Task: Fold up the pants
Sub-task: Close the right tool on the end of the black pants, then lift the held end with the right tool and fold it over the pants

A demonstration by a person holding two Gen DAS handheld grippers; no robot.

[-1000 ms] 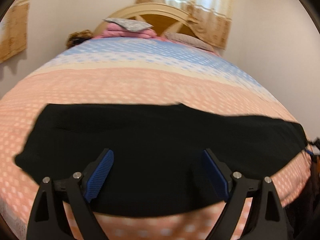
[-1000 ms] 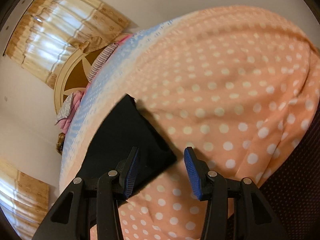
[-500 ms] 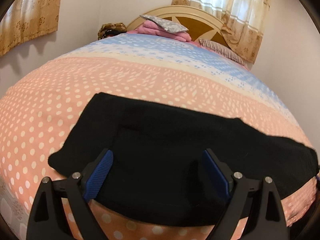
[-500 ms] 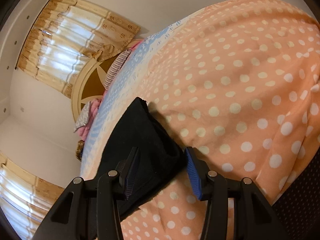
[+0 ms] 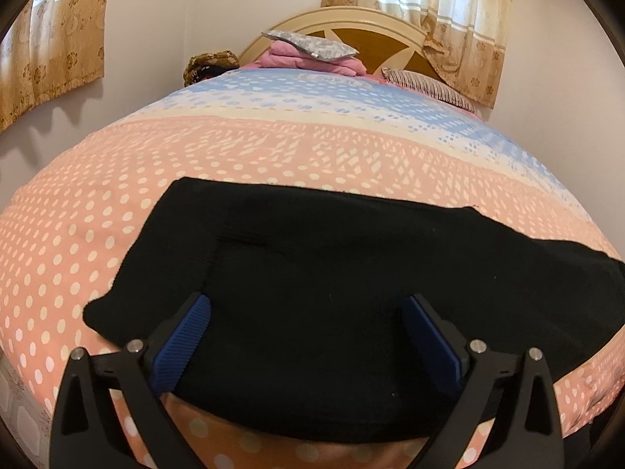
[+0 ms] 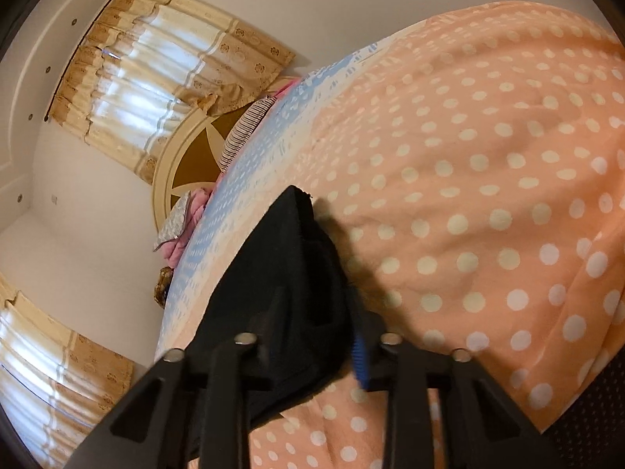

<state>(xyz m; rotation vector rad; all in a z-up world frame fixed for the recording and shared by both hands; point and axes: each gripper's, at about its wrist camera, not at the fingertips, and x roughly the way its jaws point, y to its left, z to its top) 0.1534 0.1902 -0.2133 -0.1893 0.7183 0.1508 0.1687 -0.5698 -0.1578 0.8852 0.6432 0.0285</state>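
Observation:
Black pants (image 5: 351, 273) lie flat across the near part of a bed with a peach polka-dot cover (image 5: 78, 242). My left gripper (image 5: 306, 328) is open, its blue pads spread wide just above the pants' near edge. In the right wrist view my right gripper (image 6: 312, 336) is shut on the end of the pants (image 6: 281, 258); the cloth bunches between the jaws and hides the left pad, and only the right blue pad (image 6: 359, 355) shows.
The bed cover (image 6: 488, 179) turns blue toward the wooden headboard (image 5: 363, 27), where pink bedding with a grey pillow (image 5: 308, 45) and a striped pillow (image 5: 425, 82) lie. Curtains (image 5: 441, 8) hang behind. The bed's near edge falls away at the bottom right.
My right gripper moved onto the pants' end and closed on it. My left gripper shifted left along the pants and stayed open.

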